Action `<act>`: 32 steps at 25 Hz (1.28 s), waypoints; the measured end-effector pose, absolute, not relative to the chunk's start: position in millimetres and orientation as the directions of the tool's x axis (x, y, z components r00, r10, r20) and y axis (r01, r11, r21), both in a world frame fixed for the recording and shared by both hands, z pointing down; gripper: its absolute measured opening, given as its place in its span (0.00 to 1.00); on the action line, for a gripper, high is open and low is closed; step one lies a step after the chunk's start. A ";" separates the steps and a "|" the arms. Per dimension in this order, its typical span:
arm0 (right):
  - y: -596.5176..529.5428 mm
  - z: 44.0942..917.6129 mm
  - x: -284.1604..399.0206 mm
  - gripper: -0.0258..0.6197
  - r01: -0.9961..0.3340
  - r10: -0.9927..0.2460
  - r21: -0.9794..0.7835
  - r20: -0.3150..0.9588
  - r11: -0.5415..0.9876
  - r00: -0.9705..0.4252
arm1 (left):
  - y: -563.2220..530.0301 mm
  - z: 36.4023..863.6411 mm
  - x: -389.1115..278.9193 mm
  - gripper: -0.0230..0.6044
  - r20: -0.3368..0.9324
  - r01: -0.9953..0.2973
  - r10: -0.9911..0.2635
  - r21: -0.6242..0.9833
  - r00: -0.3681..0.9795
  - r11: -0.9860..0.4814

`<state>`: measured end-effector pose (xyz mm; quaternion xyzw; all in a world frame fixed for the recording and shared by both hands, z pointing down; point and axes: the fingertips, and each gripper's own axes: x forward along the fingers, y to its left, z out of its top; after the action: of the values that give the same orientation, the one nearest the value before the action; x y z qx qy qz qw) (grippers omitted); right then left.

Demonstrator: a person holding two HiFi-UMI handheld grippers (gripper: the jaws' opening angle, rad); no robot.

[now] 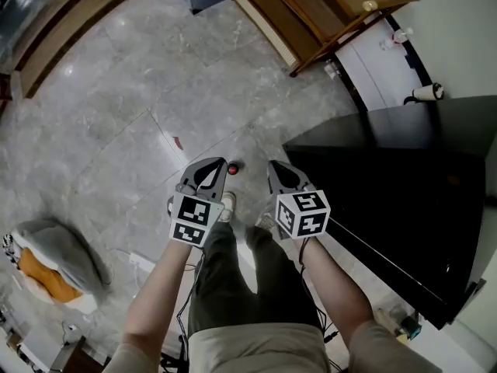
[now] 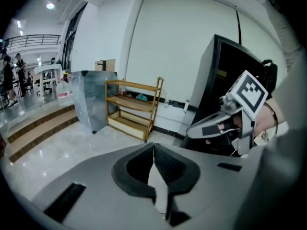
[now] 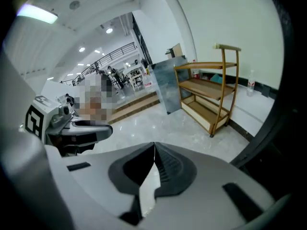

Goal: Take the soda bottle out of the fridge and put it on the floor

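Evidently left hand-held gripper (image 2: 153,145) (right hand-held gripper (image 3: 154,144) too) is closed, empty.

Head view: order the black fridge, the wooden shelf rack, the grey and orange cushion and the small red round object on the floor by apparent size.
Black fridge: largest, though nearest the camera.
Wooden shelf rack and grey and orange cushion: look alike; both are cut off by the frame, so unranked.
Small red round object: smallest.
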<state>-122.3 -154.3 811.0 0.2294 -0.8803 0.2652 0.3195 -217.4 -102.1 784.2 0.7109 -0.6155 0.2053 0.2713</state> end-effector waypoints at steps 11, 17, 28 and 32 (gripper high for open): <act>-171.2 612.0 -71.9 0.04 -0.621 -0.444 -0.234 0.519 0.748 -0.730 | -123.4 605.4 -167.0 0.05 0.528 -0.966 -0.812 0.081 0.250 -0.244; -157.3 498.5 -43.1 0.04 -0.620 -0.493 -0.262 0.416 0.739 -0.764 | -117.5 524.2 -143.9 0.05 0.507 -0.953 -0.811 0.080 0.292 -0.294; -140.5 349.9 9.1 0.04 -0.650 -0.620 -0.033 0.266 0.759 -0.738 | -127.9 378.0 -83.9 0.05 0.395 -0.872 -0.816 -0.069 0.421 -0.484; -129.8 302.7 34.7 0.04 -0.682 -0.667 -0.064 0.164 0.728 -0.727 | -121.7 326.1 -54.5 0.05 0.324 -0.837 -0.819 -0.123 0.474 -0.533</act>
<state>34.7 -129.8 302.7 0.3638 -0.9273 0.0600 0.0649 -54.5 -121.7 326.1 0.8580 -0.4825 0.1739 0.0263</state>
